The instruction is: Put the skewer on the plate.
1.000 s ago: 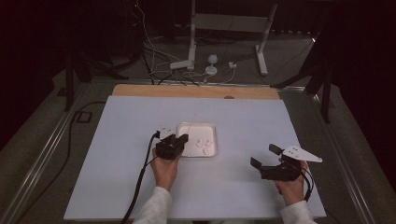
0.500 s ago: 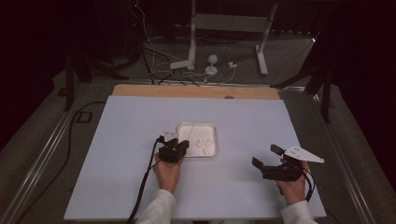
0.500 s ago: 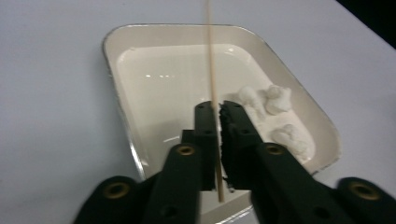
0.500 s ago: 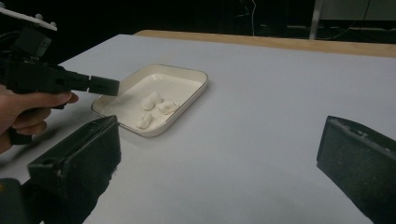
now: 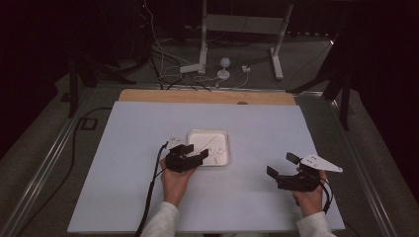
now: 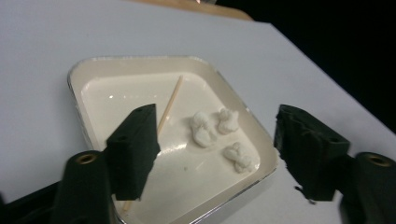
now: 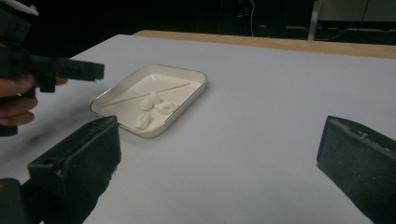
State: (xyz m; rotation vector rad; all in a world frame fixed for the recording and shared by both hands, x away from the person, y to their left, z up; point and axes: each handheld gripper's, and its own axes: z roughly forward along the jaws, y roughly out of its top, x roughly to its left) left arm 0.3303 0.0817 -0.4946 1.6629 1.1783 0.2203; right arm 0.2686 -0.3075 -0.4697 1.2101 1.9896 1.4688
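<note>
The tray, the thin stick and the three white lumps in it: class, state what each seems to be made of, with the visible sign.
Tray: probably enamelled or glazed metal; glossy cream inside, thin silvery rim.
Stick: likely wood or bamboo; pale tan, matt, straight.
White lumps: soft-looking, perhaps dough or cotton; matt, wrinkled, irregular. Cannot tell for certain.

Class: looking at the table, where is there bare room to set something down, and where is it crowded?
Free: the white table left of the tray, the stretch between the tray and the right hand-held gripper, and the far strip before the wooden edge. Crowded: the tray's near left corner, where the left hand-held gripper hovers.
</note>
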